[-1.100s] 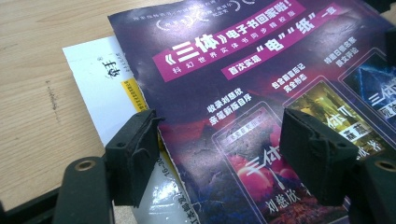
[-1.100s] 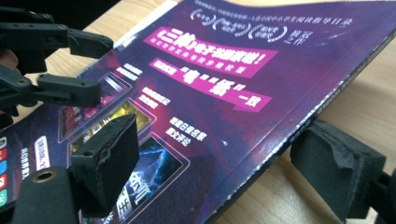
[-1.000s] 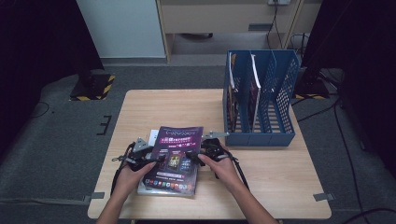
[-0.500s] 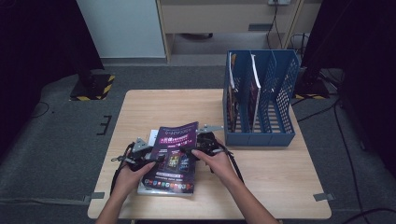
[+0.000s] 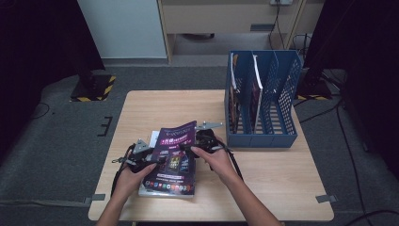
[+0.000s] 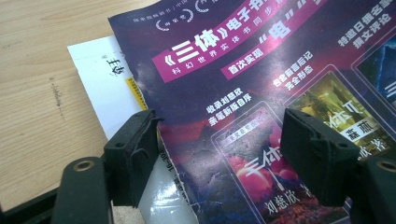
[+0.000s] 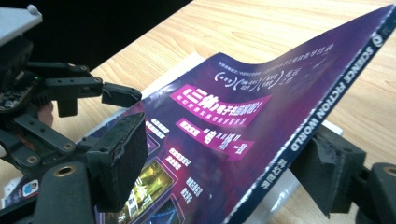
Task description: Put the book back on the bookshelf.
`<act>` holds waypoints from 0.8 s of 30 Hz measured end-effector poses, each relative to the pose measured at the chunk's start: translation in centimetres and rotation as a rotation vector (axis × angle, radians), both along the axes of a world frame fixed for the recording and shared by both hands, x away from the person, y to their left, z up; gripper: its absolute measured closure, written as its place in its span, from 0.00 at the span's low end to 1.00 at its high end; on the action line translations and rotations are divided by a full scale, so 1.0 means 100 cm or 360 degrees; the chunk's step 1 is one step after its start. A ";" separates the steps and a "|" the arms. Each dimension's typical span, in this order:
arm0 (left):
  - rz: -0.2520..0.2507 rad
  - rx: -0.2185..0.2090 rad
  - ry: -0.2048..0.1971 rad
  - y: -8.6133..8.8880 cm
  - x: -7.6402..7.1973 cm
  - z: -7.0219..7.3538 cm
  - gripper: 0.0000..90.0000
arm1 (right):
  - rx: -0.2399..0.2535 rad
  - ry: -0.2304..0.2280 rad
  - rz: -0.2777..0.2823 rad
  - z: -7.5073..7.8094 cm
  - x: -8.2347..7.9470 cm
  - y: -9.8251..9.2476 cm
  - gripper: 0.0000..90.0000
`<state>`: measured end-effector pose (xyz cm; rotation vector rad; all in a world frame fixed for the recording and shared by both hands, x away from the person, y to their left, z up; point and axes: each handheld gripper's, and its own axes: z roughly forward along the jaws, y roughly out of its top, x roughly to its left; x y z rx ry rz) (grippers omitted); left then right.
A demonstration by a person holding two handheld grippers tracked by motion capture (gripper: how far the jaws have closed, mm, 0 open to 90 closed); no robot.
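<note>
The high view is looking down from above the person's side, far from both grippers, taking in the whole table [image 5: 282, 188]. The left gripper view is sitting right behind the left gripper [image 6: 217, 154] and looking along its jaws, very close to the purple magazine [image 6: 261, 93]. The right gripper view is riding behind the right gripper [image 7: 224, 172], looking low across the same magazine toward the left gripper. All three views are sharing that magazine.

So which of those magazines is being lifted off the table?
The purple magazine on top of the stack, between both grippers, with its spine edge raised. The one beneath lies flat; the others stand in the blue rack.
</note>
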<state>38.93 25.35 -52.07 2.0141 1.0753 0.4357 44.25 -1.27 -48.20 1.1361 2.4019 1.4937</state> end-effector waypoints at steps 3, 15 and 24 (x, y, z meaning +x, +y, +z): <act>0.0002 -0.0001 0.0000 0.000 0.000 0.000 0.30 | -0.0006 -0.0004 0.0008 0.005 0.001 0.003 0.27; 0.0000 -0.0001 0.0001 0.000 0.000 0.000 0.30 | -0.0004 0.0017 -0.0003 0.012 0.015 0.009 0.27; -0.0002 -0.0001 0.0000 0.000 0.000 0.000 0.30 | -0.0015 0.0033 -0.0024 0.010 0.025 0.013 0.30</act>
